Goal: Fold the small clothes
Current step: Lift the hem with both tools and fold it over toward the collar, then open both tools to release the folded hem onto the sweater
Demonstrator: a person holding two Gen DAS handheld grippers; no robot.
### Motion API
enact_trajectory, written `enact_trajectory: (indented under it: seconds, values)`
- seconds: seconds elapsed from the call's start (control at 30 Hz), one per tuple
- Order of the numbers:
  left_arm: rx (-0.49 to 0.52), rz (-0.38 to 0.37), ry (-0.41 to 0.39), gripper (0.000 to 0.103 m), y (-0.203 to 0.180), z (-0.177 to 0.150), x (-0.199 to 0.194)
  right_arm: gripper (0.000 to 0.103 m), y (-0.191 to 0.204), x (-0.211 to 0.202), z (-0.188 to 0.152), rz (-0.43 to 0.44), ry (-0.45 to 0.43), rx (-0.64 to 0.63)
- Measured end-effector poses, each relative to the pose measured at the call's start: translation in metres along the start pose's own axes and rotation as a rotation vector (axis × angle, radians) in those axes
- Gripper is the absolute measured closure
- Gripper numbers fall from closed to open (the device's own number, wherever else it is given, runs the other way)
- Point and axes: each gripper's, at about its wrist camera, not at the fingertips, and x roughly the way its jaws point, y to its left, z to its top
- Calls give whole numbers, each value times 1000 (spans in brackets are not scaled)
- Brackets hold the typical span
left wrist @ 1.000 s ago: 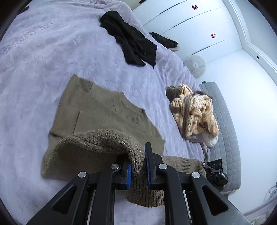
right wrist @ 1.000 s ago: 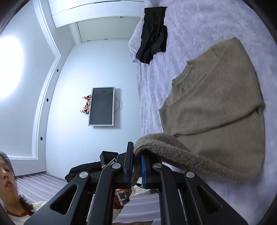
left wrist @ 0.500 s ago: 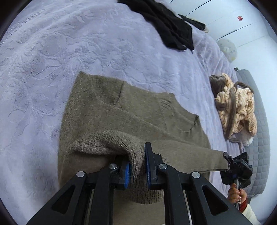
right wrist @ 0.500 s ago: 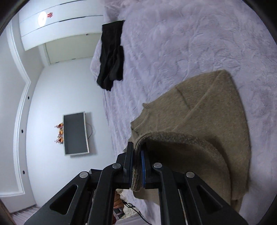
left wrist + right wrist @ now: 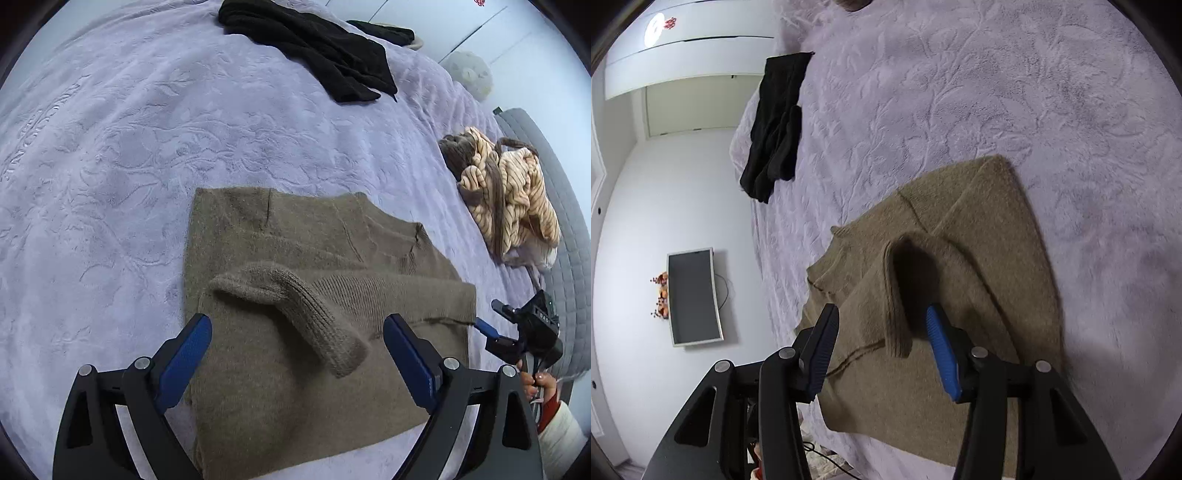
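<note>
The lilac bed [image 5: 155,122], with its embossed leaf-pattern cover, carries everything here, and the olive knit sweater [image 5: 295,387] lies near its near edge, folded over on itself with the collar toward the far side. The sweater looks thick, soft and limp, light enough to lift by a pinch, and fuzzy enough to grip the cover rather than slide; it will sag and drape wherever it is not supported, so I would judge the firmer ribbed edges the best places to take hold. One such edge, the ribbed cuff [image 5: 332,343], lies loose between the fingers of the left hand-held gripper [image 5: 297,363], whose jaws are opening wide and press on nothing. The right hand-held gripper [image 5: 882,354] is opening too, about halfway, with a raised fold of hem [image 5: 895,295] standing between its pads, seemingly free of both. Farther off lie a black garment [image 5: 314,55] and a striped cream bundle [image 5: 509,192], well apart from the sweater. As for writing, the right hand-held gripper seen in the left view bears small pale letters, too tiny to read; the sweater shows no label.
</note>
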Motion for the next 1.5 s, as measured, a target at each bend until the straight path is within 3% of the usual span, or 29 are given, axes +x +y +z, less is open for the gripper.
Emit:
enact_trajectory:
  seconds: [0.13, 0.27, 0.37, 0.47, 0.53, 0.6, 0.67, 0.73, 0.9, 1.0, 1.2, 1.37, 1.43, 1.5]
  values:
    - [75, 20, 98, 9, -13, -13, 25, 49, -7, 13, -11, 31, 61, 3]
    - [92, -28, 162, 9, -34, -7, 60, 49, 5, 47, -2, 52, 101, -16]
    - [91, -6, 106, 9, -46, 18, 72, 49, 20, 68, 14, 76, 88, -24]
    - [29, 18, 11, 9, -45, 52, 70, 49, 28, 71, 38, 103, 16, 19]
    - [7, 52, -75, 9, -42, 69, 58, 41, 29, 62, 53, 138, -41, 59]
    - [48, 103, -142, 9, -45, 78, 41, 39, 34, 50, 63, 136, -86, 60]
    - [86, 134, -161, 9, -45, 78, 30, 39, 41, 38, 65, 103, -90, 17]
    - [120, 167, -133, 9, -41, 72, 27, 39, 45, 28, 61, 16, -79, -43]
    - [133, 215, -32, 9, -22, 27, 29, 38, 26, 8, 27, -195, -46, -122]
    - [84, 217, 24, 9, -4, -6, 23, 38, 0, -13, -1, -254, -33, -111]
    - [-34, 148, 123, 9, 33, -61, 6, 38, -46, -56, -73, -227, -25, -8]
    - [-60, 81, 179, 9, 45, -84, 9, 38, -79, -56, -116, -165, -26, 142]
    - [-58, 65, 191, 22, 45, -86, 17, 38, -88, -49, -121, -119, -43, 182]
    - [-48, 72, 209, 51, 45, -87, 25, 39, -97, -35, -117, -64, -62, 237]
